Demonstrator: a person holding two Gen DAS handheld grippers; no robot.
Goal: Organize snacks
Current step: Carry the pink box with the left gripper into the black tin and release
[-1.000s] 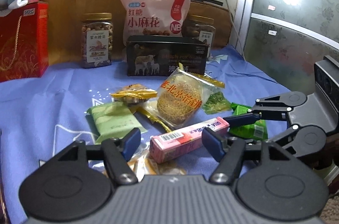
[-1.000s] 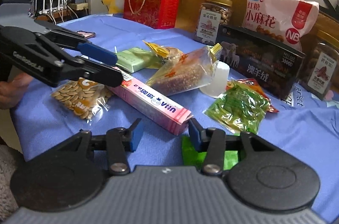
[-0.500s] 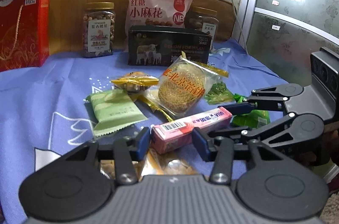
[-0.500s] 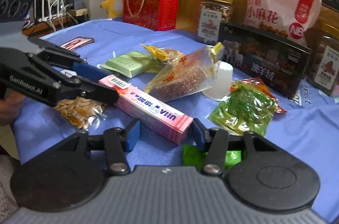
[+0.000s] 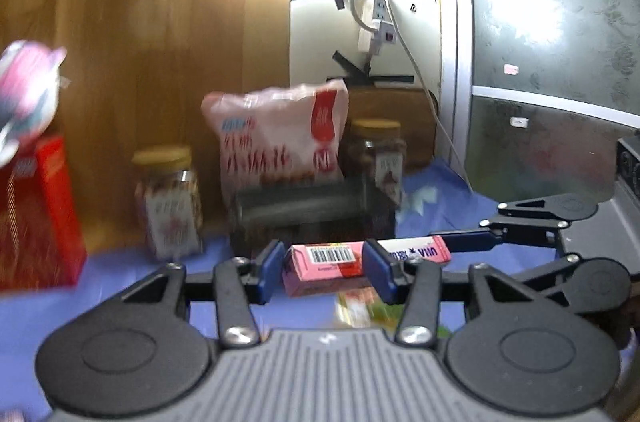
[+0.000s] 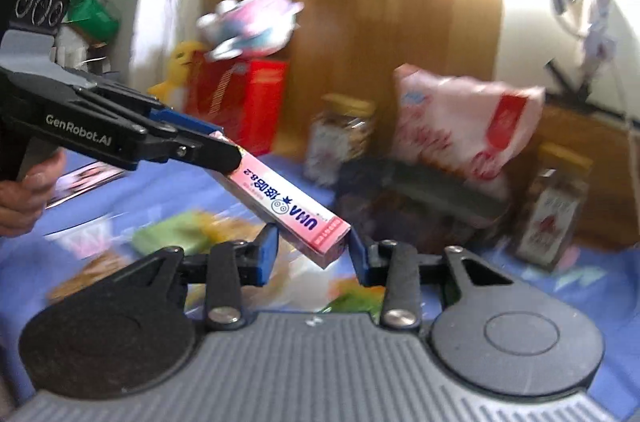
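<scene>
A long pink candy box point(image 5: 362, 256) is lifted off the blue cloth, held at both ends. My left gripper point(image 5: 324, 270) is shut on its barcode end. My right gripper point(image 6: 314, 254) is shut on the other end; the box point(image 6: 288, 208) runs from it up-left to the left gripper's fingers point(image 6: 192, 146). The right gripper's fingers point(image 5: 472, 240) show at the box's far end in the left wrist view. Both views are blurred.
At the back stand a dark box point(image 5: 312, 210), a pink-white snack bag point(image 5: 280, 138), two nut jars point(image 5: 170, 202) point(image 5: 378, 158) and a red gift bag point(image 5: 36, 214) with a plush toy. Loose snack packets point(image 6: 172, 236) lie on the blue cloth point(image 6: 600, 306).
Both grippers have closed on the ends of the pink box and lifted it off the cloth; both cameras have tilted upward.
</scene>
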